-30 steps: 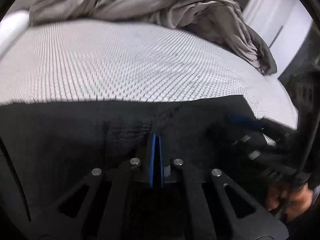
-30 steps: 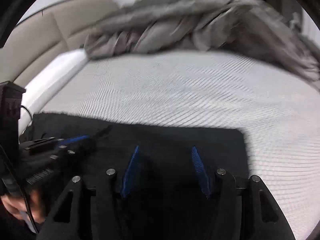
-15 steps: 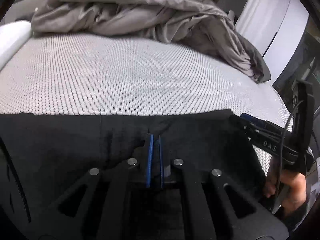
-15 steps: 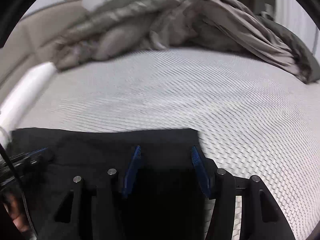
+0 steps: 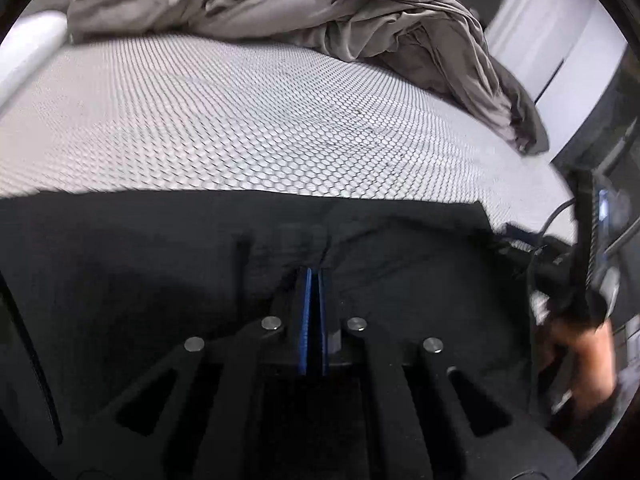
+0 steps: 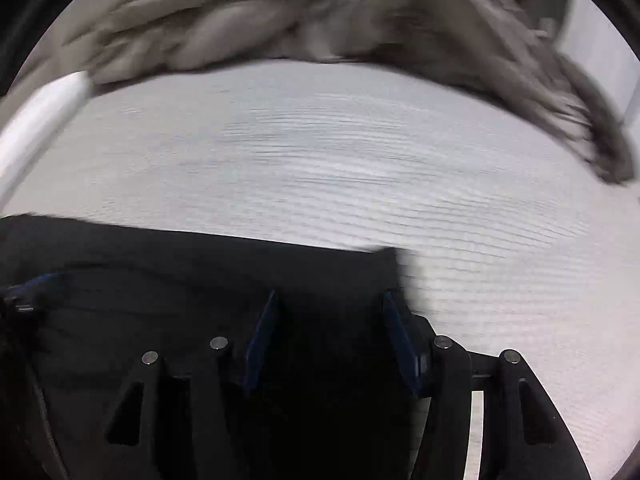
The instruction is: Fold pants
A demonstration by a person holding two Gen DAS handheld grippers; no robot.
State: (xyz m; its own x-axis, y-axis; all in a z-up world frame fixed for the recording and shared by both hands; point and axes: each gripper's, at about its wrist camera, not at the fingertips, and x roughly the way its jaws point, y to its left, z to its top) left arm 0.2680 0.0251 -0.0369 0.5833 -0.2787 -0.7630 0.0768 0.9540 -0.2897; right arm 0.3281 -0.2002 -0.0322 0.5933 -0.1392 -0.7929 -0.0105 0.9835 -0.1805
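Already the black pants (image 5: 160,264) lie spread flat along the near edge of the bed (image 5: 240,120), their far hem a fairly straight line against the mesh-patterned mattress; a rumpled grey duvet (image 5: 320,12) sits well apart at the far side. The left hand-held gripper (image 5: 313,276) is clenched, a small pucker of cloth bunching at its tips, so it appears to pinch the pants near the middle. To the right, the right hand-held gripper (image 6: 328,304) hangs released, its jaws having just widened a little, above the cloth by the corner (image 6: 390,254) (nothing pressed between the pads). The laying-out looks done; no actual fold shows in either view, so the folding seems yet to come.
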